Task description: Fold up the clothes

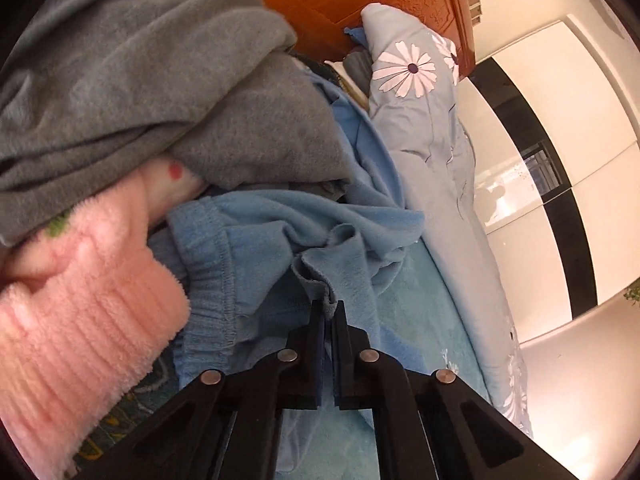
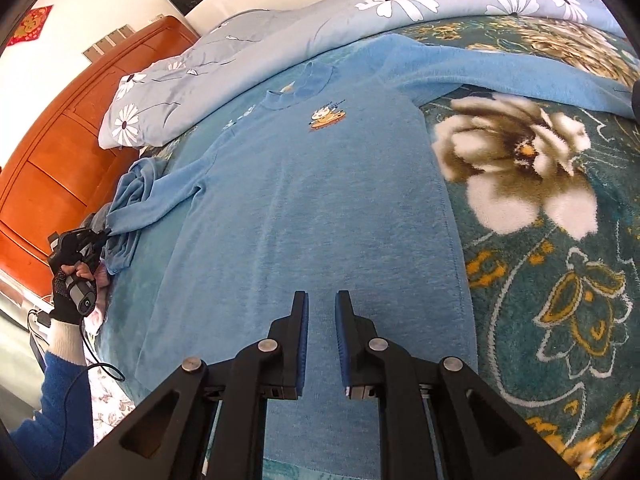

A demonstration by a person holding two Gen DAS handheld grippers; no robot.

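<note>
A blue long-sleeved shirt with a small cartoon print lies flat, front up, on the bed. Its left sleeve runs out to the bed's left edge, where my left gripper holds the cuff. In the left wrist view that gripper is shut on the blue sleeve end, with the fabric bunched at its fingertips. My right gripper hovers open over the shirt's lower hem, nothing between its blue-padded fingers. The right sleeve stretches toward the far right.
A teal floral blanket covers the bed. A pale blue daisy quilt lies along the far side, by an orange wooden headboard. Grey, pink and other blue garments are piled beside the left gripper.
</note>
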